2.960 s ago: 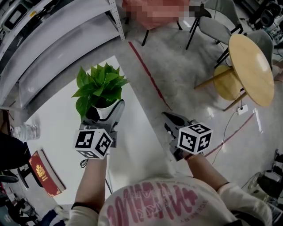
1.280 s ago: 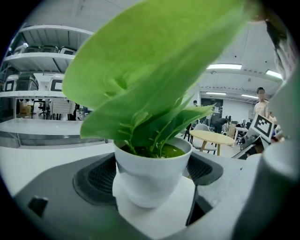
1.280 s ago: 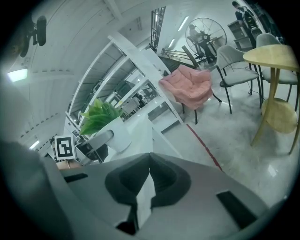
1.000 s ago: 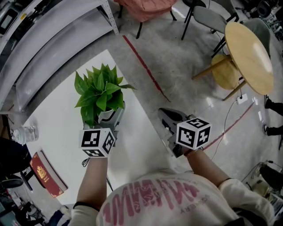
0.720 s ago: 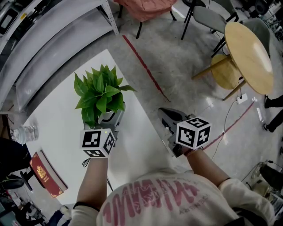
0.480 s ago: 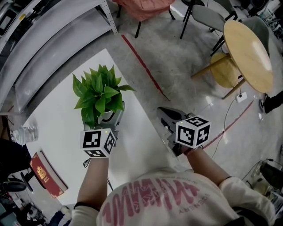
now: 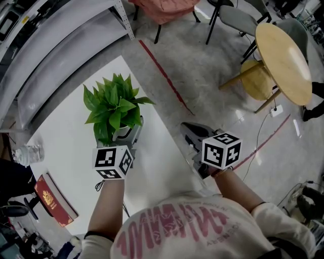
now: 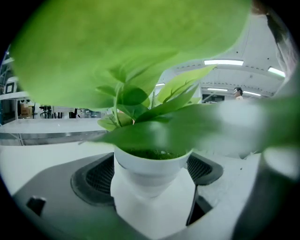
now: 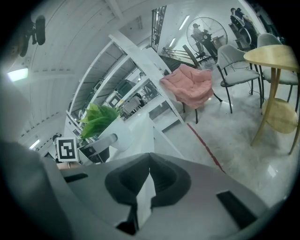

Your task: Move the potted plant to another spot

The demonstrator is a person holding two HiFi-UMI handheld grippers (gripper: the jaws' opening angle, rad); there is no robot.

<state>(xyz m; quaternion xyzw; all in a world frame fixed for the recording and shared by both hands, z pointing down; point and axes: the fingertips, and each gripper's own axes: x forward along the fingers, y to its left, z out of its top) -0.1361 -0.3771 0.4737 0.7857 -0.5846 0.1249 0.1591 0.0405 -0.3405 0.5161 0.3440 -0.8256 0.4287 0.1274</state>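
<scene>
The potted plant point(image 7: 114, 105) has broad green leaves in a small white pot point(image 8: 151, 168). It stands near the right edge of the white table point(image 7: 66, 136). My left gripper point(image 7: 121, 137) is shut on the pot, with one dark jaw pressed against each side. Leaves fill the upper half of the left gripper view. I cannot tell whether the pot rests on the table or hangs just above it. My right gripper point(image 7: 189, 130) is shut and holds nothing. It hovers over the floor beside the table edge. In the right gripper view the plant point(image 9: 97, 120) shows at the left.
A water bottle point(image 7: 23, 153) and a red book point(image 7: 50, 198) lie on the table's left side. Metal shelving point(image 7: 50, 45) runs behind the table. On the floor are a red tape line point(image 7: 167, 86), a round wooden table point(image 7: 283, 63), grey chairs point(image 7: 238, 23) and a pink-covered seat point(image 7: 162, 9).
Over the last second nothing has visibly moved. Compared with three seconds ago the head view has shifted a little; the left gripper still grips the pot and the right stays shut.
</scene>
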